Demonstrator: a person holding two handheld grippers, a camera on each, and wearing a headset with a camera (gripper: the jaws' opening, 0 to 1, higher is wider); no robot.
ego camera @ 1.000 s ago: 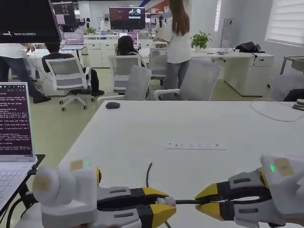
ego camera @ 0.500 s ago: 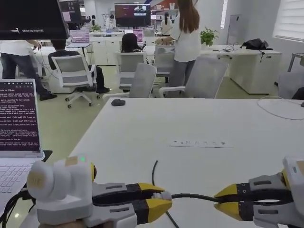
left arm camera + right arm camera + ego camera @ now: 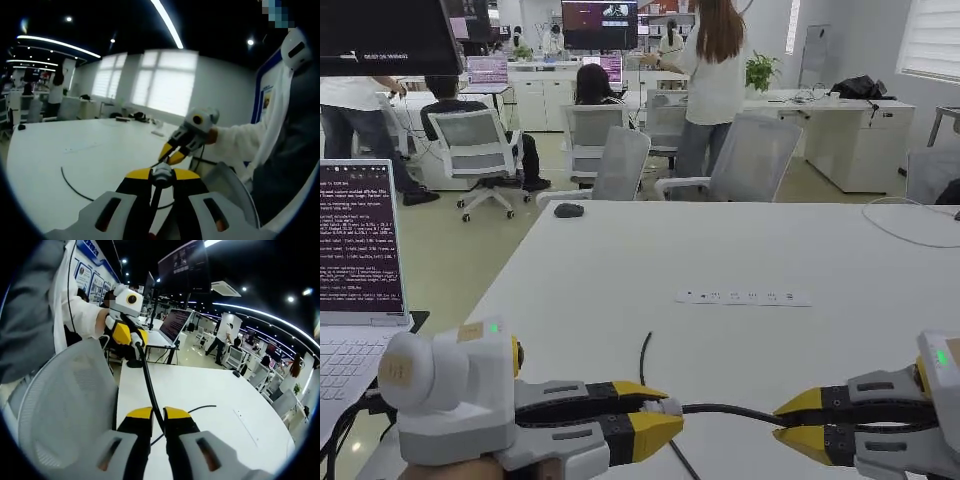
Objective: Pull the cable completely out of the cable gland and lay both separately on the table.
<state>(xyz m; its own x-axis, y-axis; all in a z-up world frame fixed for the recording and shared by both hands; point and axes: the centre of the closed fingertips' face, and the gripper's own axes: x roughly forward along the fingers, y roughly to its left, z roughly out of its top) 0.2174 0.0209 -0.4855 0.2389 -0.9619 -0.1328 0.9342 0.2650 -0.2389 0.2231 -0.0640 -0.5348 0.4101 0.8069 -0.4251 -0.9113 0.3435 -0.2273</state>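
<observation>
over the near edge of a tabletop (image 3: 740, 240), the left hand-held gripper (image 3: 665, 412) is clamped on the white cable gland (image 3: 667, 406), the right hand-held gripper (image 3: 777, 420) pinched on the black cable (image 3: 725, 409) between them. bare surface runs ahead to a label strip (image 3: 745, 297); a laptop (image 3: 355, 250) flanks the left edge. the left gripper view adds the cable's tail curving on the tabletop, the right gripper view a mesh chair back (image 3: 65, 390)

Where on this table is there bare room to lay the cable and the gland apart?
Bare table lies between the mouse and the white strip, and beyond the strip to the right. Crowded near edge: left tongs on the gland, right tongs on the cable, slack lying nearby.
</observation>
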